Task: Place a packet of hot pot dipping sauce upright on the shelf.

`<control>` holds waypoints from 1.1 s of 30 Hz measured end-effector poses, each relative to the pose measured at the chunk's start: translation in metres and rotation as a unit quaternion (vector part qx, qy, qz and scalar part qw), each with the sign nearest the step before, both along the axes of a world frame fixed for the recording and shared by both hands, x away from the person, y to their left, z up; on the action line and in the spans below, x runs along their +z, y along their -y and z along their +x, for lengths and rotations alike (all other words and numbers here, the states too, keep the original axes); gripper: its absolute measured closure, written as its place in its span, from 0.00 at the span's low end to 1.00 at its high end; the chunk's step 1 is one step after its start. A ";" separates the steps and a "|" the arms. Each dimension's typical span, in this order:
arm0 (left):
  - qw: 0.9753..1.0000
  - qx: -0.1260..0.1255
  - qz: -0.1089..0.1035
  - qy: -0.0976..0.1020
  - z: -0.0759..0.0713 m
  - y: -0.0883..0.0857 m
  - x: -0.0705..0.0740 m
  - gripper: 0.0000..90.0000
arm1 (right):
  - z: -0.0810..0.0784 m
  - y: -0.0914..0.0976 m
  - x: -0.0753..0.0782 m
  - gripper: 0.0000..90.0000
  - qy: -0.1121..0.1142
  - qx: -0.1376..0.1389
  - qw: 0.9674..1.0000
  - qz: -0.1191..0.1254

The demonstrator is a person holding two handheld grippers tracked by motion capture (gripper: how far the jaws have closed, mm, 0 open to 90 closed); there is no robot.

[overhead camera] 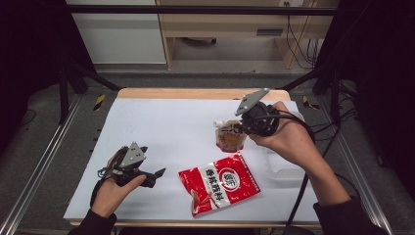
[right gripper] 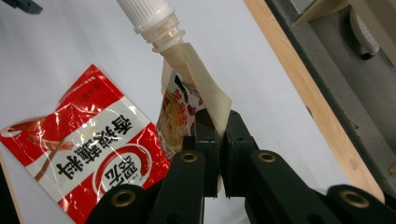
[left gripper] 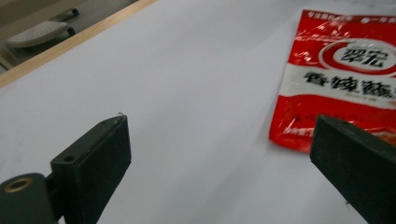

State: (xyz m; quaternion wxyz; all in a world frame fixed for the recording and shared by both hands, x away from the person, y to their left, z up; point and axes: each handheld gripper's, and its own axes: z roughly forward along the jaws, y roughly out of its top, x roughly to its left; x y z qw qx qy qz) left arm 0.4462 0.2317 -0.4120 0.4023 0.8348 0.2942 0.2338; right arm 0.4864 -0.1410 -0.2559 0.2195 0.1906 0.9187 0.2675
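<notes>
Your white tabletop (overhead camera: 161, 132) carries a flat red-and-white foil sachet (overhead camera: 219, 183) near the front edge; it's light, slick and crinkly, so pinch an edge. Your left gripper (overhead camera: 154, 175) sits beside it, jaws wide and empty. Your right gripper (right gripper: 217, 140) is clamped on the soft spouted pouch (right gripper: 187, 100), lifted above the table.

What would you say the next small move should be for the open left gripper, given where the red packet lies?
Probably ease the left gripper forward toward the red packet. Its jaws stand wide apart with nothing between them, and the packet lies flat on the white table just ahead, by the right-hand jaw. The right gripper is clamped on the spouted pouch, held off the table, so it is busy.
</notes>
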 end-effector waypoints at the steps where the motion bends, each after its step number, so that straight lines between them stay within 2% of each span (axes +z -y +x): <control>1: 1.000 0.010 -0.006 0.000 0.001 -0.005 -0.003 0.06 | -0.001 0.003 0.001 0.97 0.002 -0.003 1.000 0.001; 10: 0.998 0.061 -0.027 -0.009 0.003 -0.038 -0.024 0.06 | -0.012 0.041 0.016 0.97 0.022 -0.031 0.999 -0.007; 13: 0.997 0.071 -0.033 -0.007 0.005 -0.044 -0.026 0.06 | -0.014 0.053 0.016 0.97 0.027 -0.039 0.999 -0.006; 16: 0.996 0.087 -0.034 -0.004 0.005 -0.043 -0.028 0.07 | -0.018 0.067 0.015 0.97 0.032 -0.052 0.998 -0.012; 19: 0.995 0.091 -0.034 0.010 0.004 -0.043 -0.026 0.07 | -0.021 0.076 0.013 0.97 0.036 -0.055 0.998 -0.017; 24: 0.995 0.092 -0.021 0.002 0.006 -0.045 -0.029 0.06 | -0.024 0.089 0.011 0.97 0.038 -0.064 0.997 -0.020; 33: 0.995 0.101 -0.024 -0.001 0.007 -0.049 -0.029 0.06 | -0.025 0.107 0.001 0.97 0.038 -0.073 0.996 -0.029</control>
